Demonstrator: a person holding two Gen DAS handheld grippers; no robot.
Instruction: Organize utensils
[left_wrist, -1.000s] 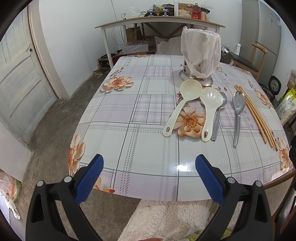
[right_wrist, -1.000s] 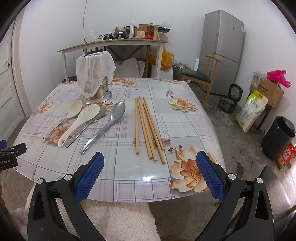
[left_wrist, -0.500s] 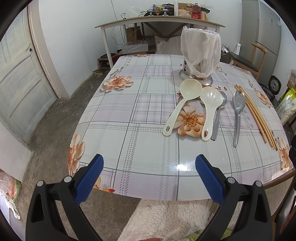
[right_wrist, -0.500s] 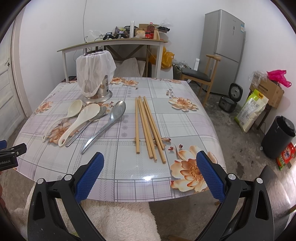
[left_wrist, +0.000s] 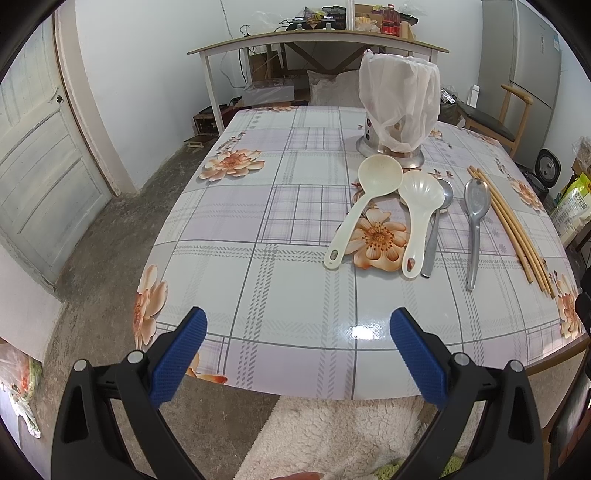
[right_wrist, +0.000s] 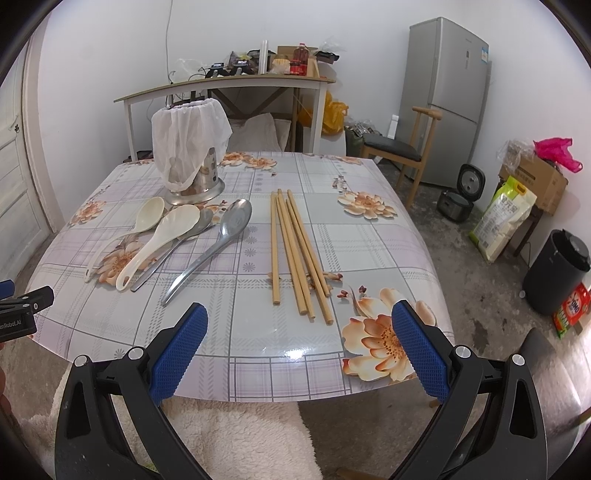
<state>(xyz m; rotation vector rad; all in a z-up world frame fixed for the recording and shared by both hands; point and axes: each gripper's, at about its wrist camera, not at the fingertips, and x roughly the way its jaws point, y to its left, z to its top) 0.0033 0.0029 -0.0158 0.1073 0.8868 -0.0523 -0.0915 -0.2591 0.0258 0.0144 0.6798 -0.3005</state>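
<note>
On the flowered table (left_wrist: 258, 280) (right_wrist: 351, 240) lie two cream plastic spoons (left_wrist: 360, 201) (right_wrist: 162, 236), two metal spoons (left_wrist: 474, 218) (right_wrist: 218, 240) and several wooden chopsticks (left_wrist: 506, 225) (right_wrist: 295, 247). Behind them stands a metal utensil holder (left_wrist: 397, 110) (right_wrist: 192, 155) draped with a white plastic bag. My left gripper (left_wrist: 297, 345) hovers open at the near table edge, left of the spoons. Over the near edge in front of the chopsticks, my right gripper (right_wrist: 299, 345) is open too. Neither holds anything.
A white fluffy rug (right_wrist: 229, 435) lies under the near table edge. A wooden chair (right_wrist: 402, 147), a fridge (right_wrist: 447, 88), a rice cooker (right_wrist: 461, 192) and a black bin (right_wrist: 557, 273) stand to the right. A cluttered side table (left_wrist: 317, 40) is behind, a door (left_wrist: 37, 166) to the left.
</note>
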